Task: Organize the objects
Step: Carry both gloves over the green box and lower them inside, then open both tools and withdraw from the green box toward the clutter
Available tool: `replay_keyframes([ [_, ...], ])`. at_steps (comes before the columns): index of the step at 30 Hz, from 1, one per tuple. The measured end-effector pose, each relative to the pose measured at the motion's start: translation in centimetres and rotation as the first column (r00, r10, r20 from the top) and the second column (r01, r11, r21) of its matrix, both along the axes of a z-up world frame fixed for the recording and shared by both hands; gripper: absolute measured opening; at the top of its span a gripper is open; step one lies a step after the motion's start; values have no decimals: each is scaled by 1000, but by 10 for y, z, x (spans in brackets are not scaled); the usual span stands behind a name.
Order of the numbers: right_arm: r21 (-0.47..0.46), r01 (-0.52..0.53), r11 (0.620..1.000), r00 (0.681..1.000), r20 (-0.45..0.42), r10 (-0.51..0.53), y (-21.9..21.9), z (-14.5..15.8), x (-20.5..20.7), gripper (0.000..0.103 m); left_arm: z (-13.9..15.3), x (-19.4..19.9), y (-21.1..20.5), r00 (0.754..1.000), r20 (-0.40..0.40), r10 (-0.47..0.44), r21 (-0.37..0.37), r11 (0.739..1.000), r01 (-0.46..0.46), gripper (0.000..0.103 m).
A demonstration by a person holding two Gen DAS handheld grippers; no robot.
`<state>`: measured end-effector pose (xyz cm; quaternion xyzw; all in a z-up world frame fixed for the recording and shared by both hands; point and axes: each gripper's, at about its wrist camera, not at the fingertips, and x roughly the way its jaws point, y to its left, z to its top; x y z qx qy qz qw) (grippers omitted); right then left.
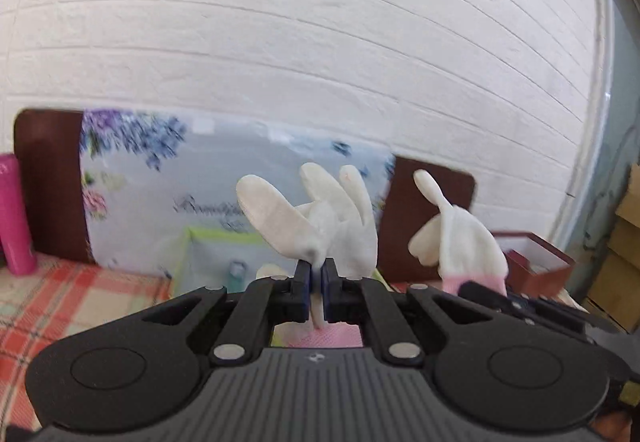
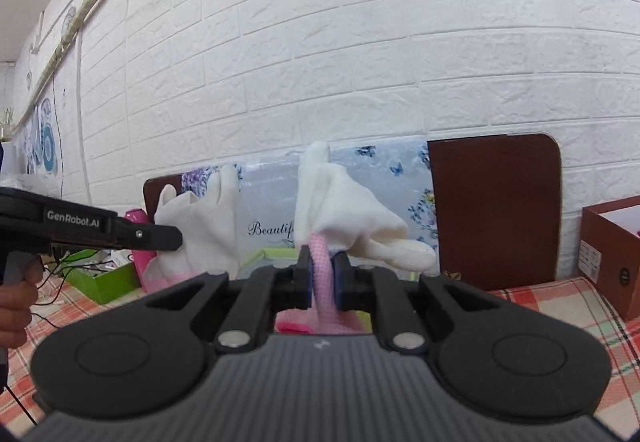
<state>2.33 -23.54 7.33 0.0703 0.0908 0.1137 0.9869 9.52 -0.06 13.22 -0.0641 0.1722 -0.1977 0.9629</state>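
1. Now: left gripper (image 1: 316, 282) clamped on a white glove (image 1: 320, 213); its glove fingers splay upward at centre frame.
2. Right gripper (image 2: 321, 278) pinches the pink cuff of a second white glove (image 2: 344, 209), centre frame.
3. Green box (image 2: 108, 280) lower left on checked cloth (image 2: 560, 306); red box (image 2: 612, 250) at right edge.

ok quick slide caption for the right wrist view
Right gripper clamps a white glove by its pink cuff, before a white brick wall.
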Motion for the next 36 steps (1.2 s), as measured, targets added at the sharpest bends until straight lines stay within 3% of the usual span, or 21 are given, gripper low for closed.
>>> replay_keyframes([
  [7,22,-21,1000,998,-61,22,27,7,78,10,4,87,1,995,-67,75,41,997,-73,4],
  [14,-8,-45,999,990,-131,44,44,-10,145,10,-30,158,6,979,-180,97,81,993,-83,4],
  [18,-8,-60,998,977,-203,57,46,-33,186,11,-55,185,6,970,-222,102,97,992,-82,5],
  [19,-7,-69,998,971,-229,66,46,-42,195,12,-62,189,6,969,-225,98,93,993,-79,9],
  [20,-9,-83,997,962,-261,78,47,-52,205,15,-70,192,8,969,-231,86,81,994,-69,15],
  [21,-18,-109,994,947,-305,99,48,-61,216,37,-77,195,10,964,-255,76,66,996,-61,40],
  [22,-34,-128,991,930,-351,108,49,-69,223,66,-83,195,12,956,-283,79,57,996,-65,70],
  [23,-51,-128,990,919,-381,99,48,-75,228,72,-88,192,15,952,-292,92,52,995,-80,77],
  [25,-70,-108,992,933,-352,77,42,-80,222,74,-91,182,20,962,-261,78,34,997,-72,76],
  [29,-57,-52,997,950,-311,32,27,-75,209,89,-86,170,22,957,-271,103,16,995,-102,76],
  [32,-23,-46,999,945,-326,36,20,-71,199,91,-75,159,16,940,-303,157,66,987,-144,76],
  [34,4,-30,1000,946,-321,30,17,-64,186,100,-65,146,13,929,-317,193,98,981,-170,76],
  [36,33,0,999,951,-308,10,14,-54,172,103,-56,130,9,929,-308,204,110,978,-178,76],
])
